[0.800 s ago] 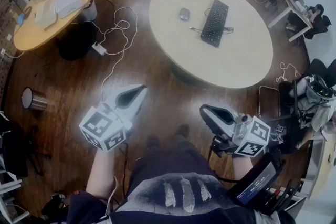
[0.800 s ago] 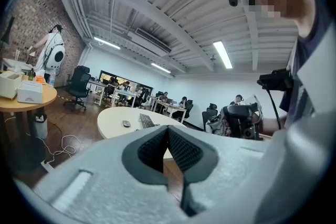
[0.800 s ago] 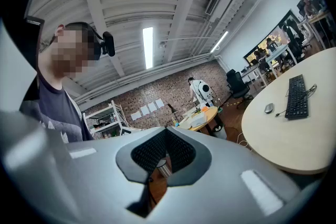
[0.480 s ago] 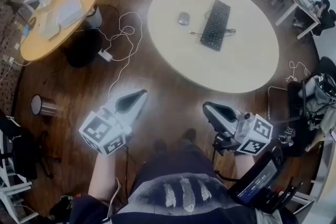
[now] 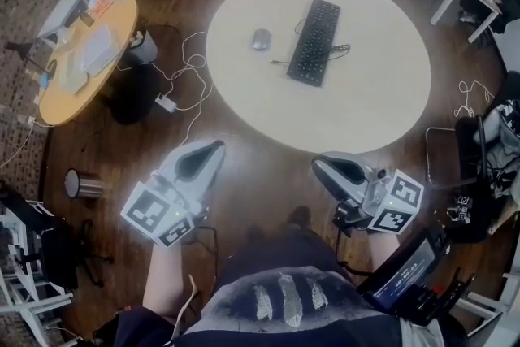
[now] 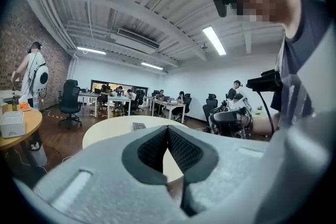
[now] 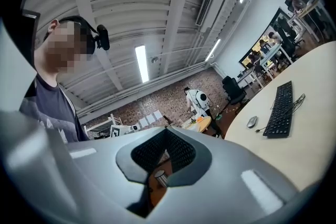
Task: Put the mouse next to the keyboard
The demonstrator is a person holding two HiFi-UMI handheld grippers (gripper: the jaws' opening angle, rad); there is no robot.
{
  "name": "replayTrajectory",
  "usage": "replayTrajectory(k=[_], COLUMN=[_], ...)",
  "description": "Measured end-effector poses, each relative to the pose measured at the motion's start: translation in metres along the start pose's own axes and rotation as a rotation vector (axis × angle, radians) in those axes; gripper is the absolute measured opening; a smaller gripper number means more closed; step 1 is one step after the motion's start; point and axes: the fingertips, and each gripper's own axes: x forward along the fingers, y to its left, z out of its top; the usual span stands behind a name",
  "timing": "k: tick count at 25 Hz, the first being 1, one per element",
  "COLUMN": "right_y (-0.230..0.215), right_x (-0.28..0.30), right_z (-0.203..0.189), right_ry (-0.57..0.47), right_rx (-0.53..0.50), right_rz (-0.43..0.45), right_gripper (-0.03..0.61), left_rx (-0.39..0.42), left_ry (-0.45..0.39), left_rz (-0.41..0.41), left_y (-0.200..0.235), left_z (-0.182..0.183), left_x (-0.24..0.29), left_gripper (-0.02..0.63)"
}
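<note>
- The mouse point(image 5: 261, 39) lies on the round pale table point(image 5: 366, 101), to the left of the keyboard point(image 5: 314, 41) in the head view, near it but with a strip of bare tabletop between them.
- The black keyboard lies slantwise near the middle of the table, and its thin cable point(image 5: 337, 51) curls beside its right edge.
- The left gripper point(image 5: 214, 149) is held over the dark wooden floor point(image 5: 260, 183), well short of the table, with its tip towards the table.
- In the left gripper view its jaws are pressed together at the tips point(image 6: 168, 128) with nothing between them.
- The right gripper point(image 5: 318, 166) also hangs over the floor, close to the near rim of the table and well apart from the mouse.
- In the right gripper view its jaws point(image 7: 166, 131) meet at the tips and pinch nothing; the mouse point(image 7: 252, 121) and keyboard point(image 7: 279, 109) show on the table off to the right.
- Each gripper carries a marker cube at its rear end, the left one point(image 5: 158, 215) and the right one point(image 5: 398, 203).
- A yellow table point(image 5: 61, 89) with papers stands at the far left, white cables point(image 5: 191, 61) trail across the floor between the two tables, and a small metal bin point(image 5: 81, 184) stands left of the left gripper.
</note>
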Motion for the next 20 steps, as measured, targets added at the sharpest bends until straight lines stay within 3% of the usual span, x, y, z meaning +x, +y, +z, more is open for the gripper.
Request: replayTrajectory(k=[7,14,20], right_y=[-0.035,-0.066,-0.089], right_x=[-0.037,-0.074,-0.103], right_z=[0.022,0.038,0.050], right_ry=[-0.016,-0.019,-0.030], right_rx=[0.015,0.001,-0.021], right_rz=[0.001,-0.026,-0.086], right_gripper=[0.000,0.000,0.000], left_rx=[0.053,0.027,0.051], left_ry=[0.057,0.072,0.083], left_rz=[0.032,0.061,0.059], left_y=[-0.018,-0.021,-0.020], left_z=[0.005,0.017,0.026], left_x=[0.048,0.081,0.099], left_gripper=[0.000,0.000,0.000])
